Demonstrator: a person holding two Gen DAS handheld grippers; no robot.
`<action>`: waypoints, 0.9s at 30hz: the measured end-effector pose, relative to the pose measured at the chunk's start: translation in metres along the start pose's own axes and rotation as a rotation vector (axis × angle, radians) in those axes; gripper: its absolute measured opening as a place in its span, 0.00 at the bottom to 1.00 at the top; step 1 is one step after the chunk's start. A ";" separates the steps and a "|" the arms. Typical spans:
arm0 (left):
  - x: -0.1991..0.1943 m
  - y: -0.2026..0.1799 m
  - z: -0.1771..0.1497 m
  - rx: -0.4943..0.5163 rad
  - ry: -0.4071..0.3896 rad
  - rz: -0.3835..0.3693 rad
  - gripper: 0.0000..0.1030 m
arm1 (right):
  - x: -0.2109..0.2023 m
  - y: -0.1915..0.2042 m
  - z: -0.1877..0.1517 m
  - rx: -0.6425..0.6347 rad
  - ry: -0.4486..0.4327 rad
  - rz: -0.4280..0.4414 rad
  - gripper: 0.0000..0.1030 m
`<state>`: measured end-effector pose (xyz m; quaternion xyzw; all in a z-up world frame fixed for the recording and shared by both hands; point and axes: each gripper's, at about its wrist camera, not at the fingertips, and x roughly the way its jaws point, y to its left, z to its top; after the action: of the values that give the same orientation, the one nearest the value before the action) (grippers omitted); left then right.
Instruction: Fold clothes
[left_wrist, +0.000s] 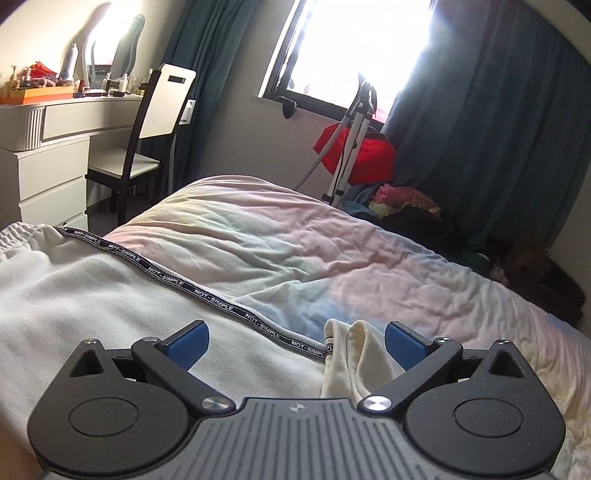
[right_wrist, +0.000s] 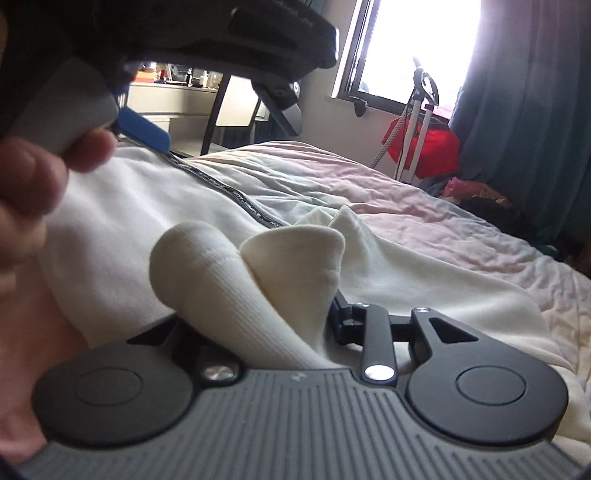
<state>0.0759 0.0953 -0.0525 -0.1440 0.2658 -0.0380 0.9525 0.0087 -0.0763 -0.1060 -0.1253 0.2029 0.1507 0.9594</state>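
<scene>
White sweatpants with a black lettered side stripe lie across the pastel duvet. My left gripper hovers over them, open, blue pads wide apart. A cream cuff fold stands just inside its right pad, not pinched. In the right wrist view, bunched white cloth rises out of my right gripper and covers both fingers, so their hold is hidden. The left gripper's blue pad shows at the upper left, above the trousers.
A person's hand fills the left edge. Beyond the bed stand a white dresser with a chair, and a steamer stand with a red bag by the window. Clothes are piled on the floor under dark curtains.
</scene>
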 end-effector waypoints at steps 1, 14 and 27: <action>0.001 0.000 0.001 -0.003 -0.001 -0.007 0.99 | -0.003 -0.004 0.003 0.027 0.004 0.032 0.53; -0.018 -0.013 -0.013 0.086 -0.010 -0.054 0.98 | -0.087 -0.096 0.013 0.397 -0.021 0.031 0.84; -0.006 -0.044 -0.063 0.300 0.113 0.065 0.99 | -0.035 -0.145 -0.028 0.514 0.204 -0.204 0.67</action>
<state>0.0379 0.0376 -0.0882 0.0107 0.3149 -0.0546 0.9475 0.0179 -0.2268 -0.0898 0.0878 0.3163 -0.0165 0.9444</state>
